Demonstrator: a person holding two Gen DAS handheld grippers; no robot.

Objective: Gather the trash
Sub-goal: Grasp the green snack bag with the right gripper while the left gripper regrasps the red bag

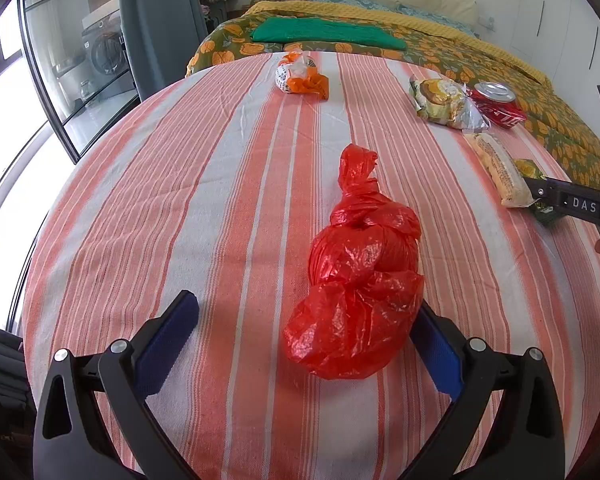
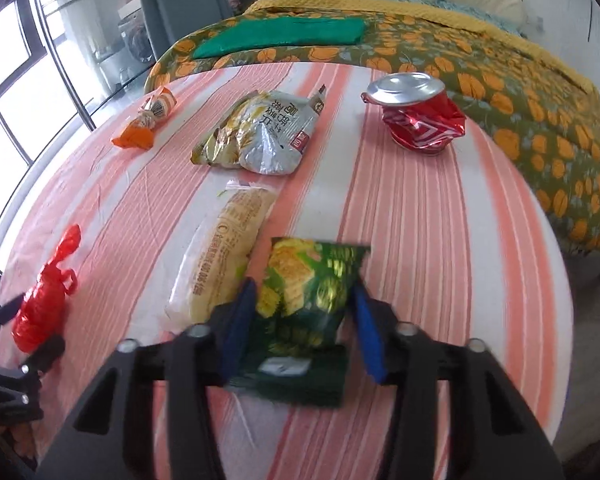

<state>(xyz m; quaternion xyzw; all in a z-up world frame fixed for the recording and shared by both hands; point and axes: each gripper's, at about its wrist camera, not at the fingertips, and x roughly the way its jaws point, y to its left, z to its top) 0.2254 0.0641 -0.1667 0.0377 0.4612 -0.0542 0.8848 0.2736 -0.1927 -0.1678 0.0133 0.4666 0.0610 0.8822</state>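
A striped cloth (image 1: 220, 200) — behind it, a floral bedspread (image 2: 500, 80).

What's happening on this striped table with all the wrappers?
A person is clearing litter with a two-fingered tool in each hand. The right tool has its pads against a green snack packet. The left tool stands open around a knotted red plastic bag, not gripping it. A crushed red can and other wrappers lie on the striped tablecloth.
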